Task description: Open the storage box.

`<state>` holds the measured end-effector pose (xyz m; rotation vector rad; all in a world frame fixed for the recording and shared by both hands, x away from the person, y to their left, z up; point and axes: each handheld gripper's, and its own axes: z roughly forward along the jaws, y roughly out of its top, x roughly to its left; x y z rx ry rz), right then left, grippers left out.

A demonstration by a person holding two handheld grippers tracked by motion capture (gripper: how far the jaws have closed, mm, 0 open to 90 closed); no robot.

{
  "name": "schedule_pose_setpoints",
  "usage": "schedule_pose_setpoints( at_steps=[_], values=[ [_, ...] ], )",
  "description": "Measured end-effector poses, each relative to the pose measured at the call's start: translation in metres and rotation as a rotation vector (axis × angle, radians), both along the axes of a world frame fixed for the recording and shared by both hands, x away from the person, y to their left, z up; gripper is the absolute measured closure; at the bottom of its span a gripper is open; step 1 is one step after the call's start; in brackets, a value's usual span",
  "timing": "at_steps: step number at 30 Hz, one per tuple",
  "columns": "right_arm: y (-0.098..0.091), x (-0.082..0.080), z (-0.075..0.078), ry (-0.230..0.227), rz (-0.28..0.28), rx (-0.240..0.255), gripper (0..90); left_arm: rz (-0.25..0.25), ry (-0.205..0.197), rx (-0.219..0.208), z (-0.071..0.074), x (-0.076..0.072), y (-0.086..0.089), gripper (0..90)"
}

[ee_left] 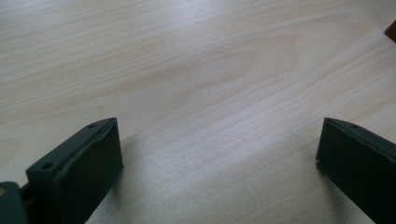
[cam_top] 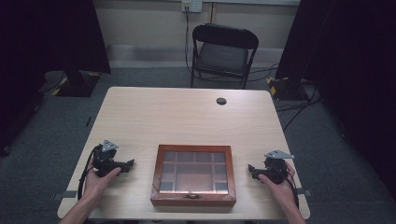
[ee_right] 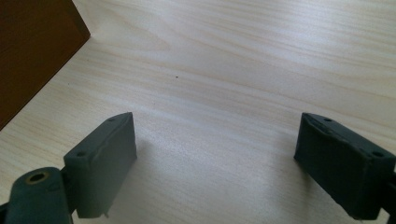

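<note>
A brown wooden box [cam_top: 194, 175] with a glass lid, divided into several compartments, lies near the table's front edge. My left gripper [cam_top: 130, 164] rests on the table to the box's left, pointing toward it, held by a hand. My right gripper [cam_top: 252, 170] rests to the box's right, also pointing at it. In the left gripper view the jaws stand wide apart over bare wood, gripper [ee_left: 217, 144] open and empty. The right gripper [ee_right: 217, 140] is likewise open, with the box's side [ee_right: 32, 51] at the upper left.
The light wooden table [cam_top: 187, 116] has a dark round cable port [cam_top: 221, 101] near its far edge. A black folding chair [cam_top: 224, 53] stands behind the table. Dark curtains hang at both sides.
</note>
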<state>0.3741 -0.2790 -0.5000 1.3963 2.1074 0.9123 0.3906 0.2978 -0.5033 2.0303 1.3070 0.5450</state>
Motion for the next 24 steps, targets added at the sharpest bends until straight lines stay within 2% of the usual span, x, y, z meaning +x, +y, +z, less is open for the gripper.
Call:
schedule_pose_setpoints(
  at_steps=[6, 11, 15, 17, 18, 24],
  values=[
    [-0.003, 0.000, 0.004, 0.020, -0.006, 0.014, 19.8, 0.018, 0.002, 0.005, 0.000, 0.002, -0.003, 0.0],
    [0.000, -0.004, 0.014, 0.041, 0.031, 0.047, 28.6, 0.019, 0.002, 0.002, 0.000, 0.002, -0.003, 0.0],
    [0.007, -0.010, 0.029, 0.021, 0.092, 0.111, 36.6, 0.018, -0.001, 0.003, 0.000, 0.003, -0.003, 0.0],
    [0.010, -0.012, 0.033, 0.015, 0.113, 0.119, 37.4, 0.021, -0.003, -0.002, 0.000, 0.003, -0.003, 0.0],
    [0.018, -0.016, 0.043, 0.020, 0.155, 0.143, 40.7, 0.022, -0.004, -0.003, 0.000, 0.003, -0.003, 0.0],
    [0.037, -0.026, 0.061, 0.007, 0.283, 0.185, 47.8, 0.022, -0.004, -0.004, 0.000, 0.003, -0.003, 0.0]
  ],
)
